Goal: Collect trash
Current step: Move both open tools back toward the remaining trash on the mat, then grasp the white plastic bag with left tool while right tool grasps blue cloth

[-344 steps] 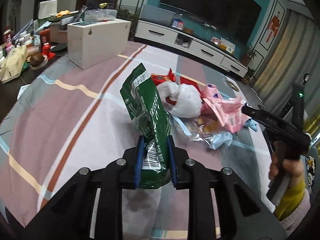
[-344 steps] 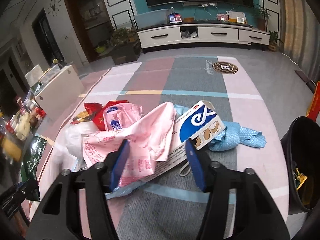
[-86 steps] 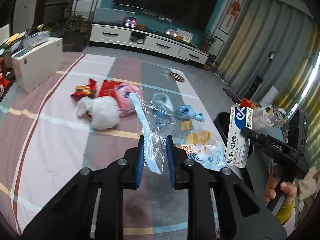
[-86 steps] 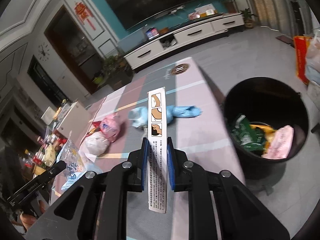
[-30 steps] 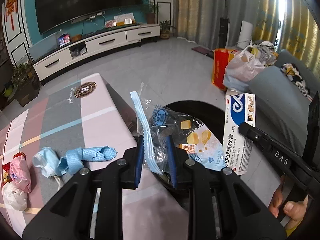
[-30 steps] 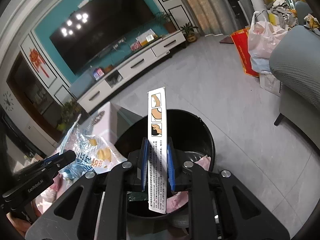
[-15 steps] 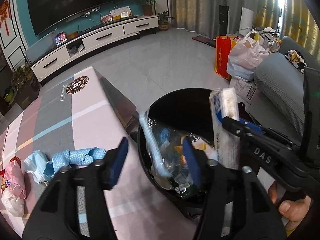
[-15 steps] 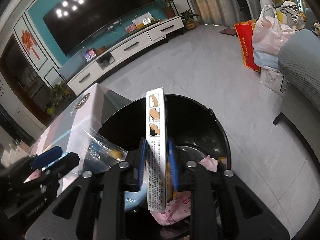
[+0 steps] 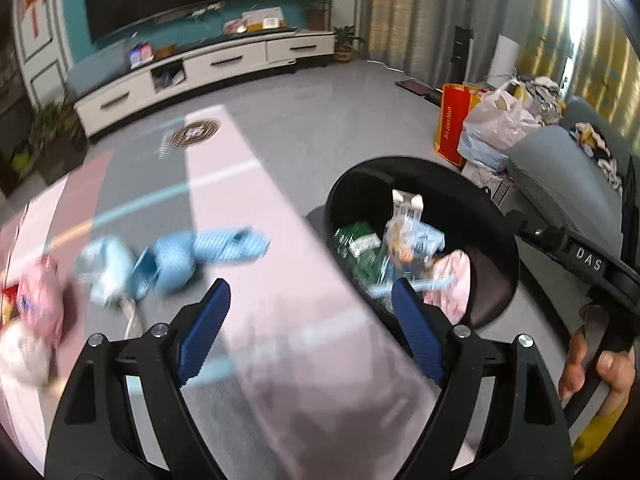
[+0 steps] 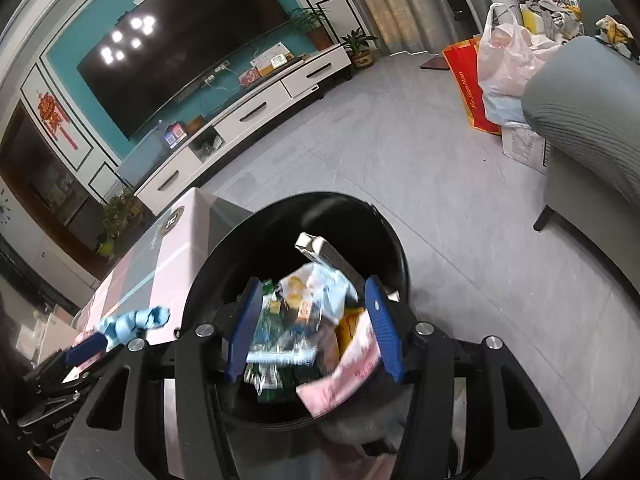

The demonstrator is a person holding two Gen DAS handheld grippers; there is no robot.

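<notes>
The black trash bin (image 9: 496,200) (image 10: 384,232) stands on the floor beside the table's end. In it lie the white box (image 10: 320,250) (image 9: 406,204), the clear snack bag (image 10: 316,292) (image 9: 416,240), green packaging (image 9: 356,244) and a pink wrapper (image 10: 352,372). My left gripper (image 9: 310,332) is open and empty over the table edge, left of the bin. My right gripper (image 10: 314,324) is open and empty right above the bin. Blue cloth-like trash (image 9: 176,256) (image 10: 134,320) and pink bags (image 9: 36,304) lie on the table.
The table has a pink and grey striped cloth (image 9: 256,200). A grey sofa (image 10: 592,120) stands right of the bin, with plastic bags (image 10: 504,68) and a red bag (image 9: 452,128) behind it. A TV cabinet (image 9: 208,68) lines the far wall.
Both grippers have opened. The clear snack bag and the white box have dropped into the bin. The left gripper has swung back toward the table.
</notes>
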